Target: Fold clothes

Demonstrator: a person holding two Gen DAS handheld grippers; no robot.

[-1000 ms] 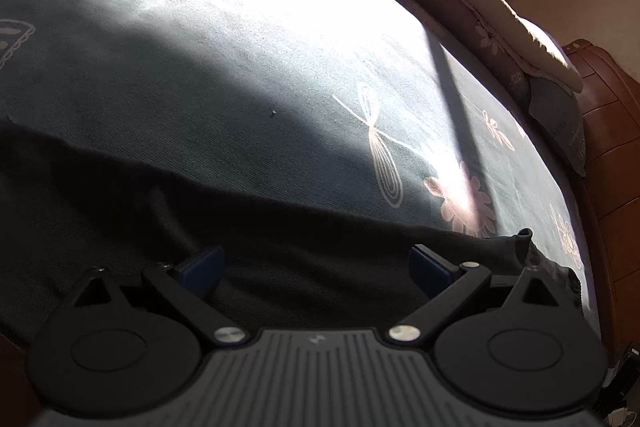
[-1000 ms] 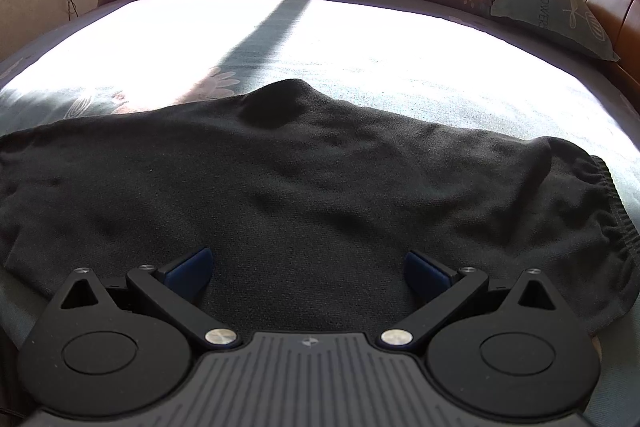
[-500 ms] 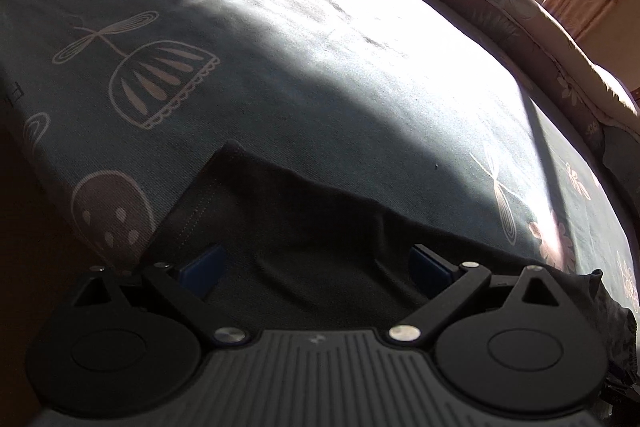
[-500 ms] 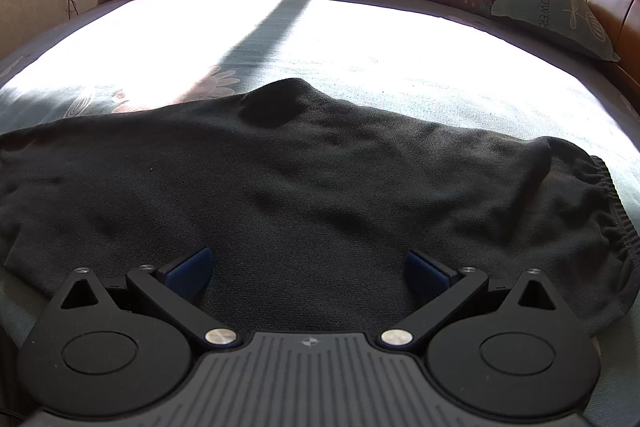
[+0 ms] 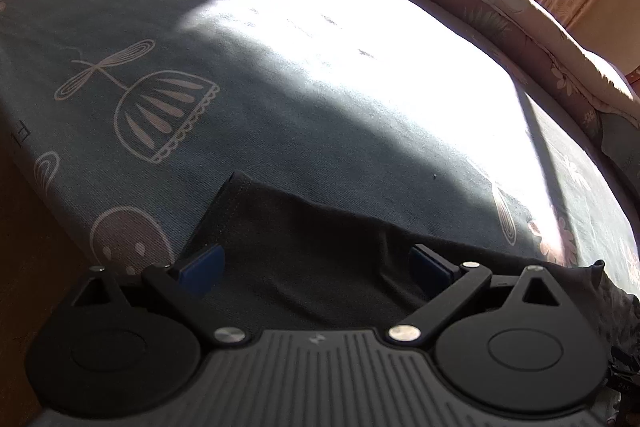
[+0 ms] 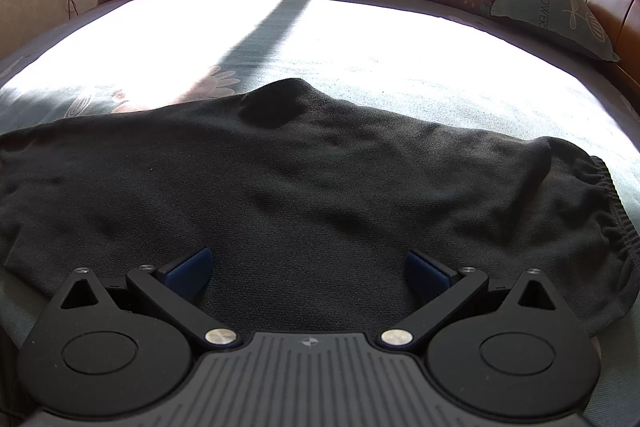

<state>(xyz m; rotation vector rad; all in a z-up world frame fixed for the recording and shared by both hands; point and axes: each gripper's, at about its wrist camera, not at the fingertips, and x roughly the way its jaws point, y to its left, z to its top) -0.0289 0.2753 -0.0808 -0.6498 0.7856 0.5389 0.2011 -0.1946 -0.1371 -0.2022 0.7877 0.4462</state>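
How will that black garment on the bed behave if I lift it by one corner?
The black garment will probably droop limply: it lies soft and rumpled on the bedsheet. Its knit looks thick, so likely weighty. The gathered elastic end may bunch when lifted.

the black garment (image 6: 304, 187) runs off the left edge of the right wrist view, and its near hem is hidden behind the right gripper (image 6: 308, 269). in the left wrist view the left gripper (image 5: 316, 267) covers the cloth's near part. a sunlit patch of the bed (image 5: 360, 39) is washed out white. the pillow (image 6: 552, 15) lettering reads only partly.
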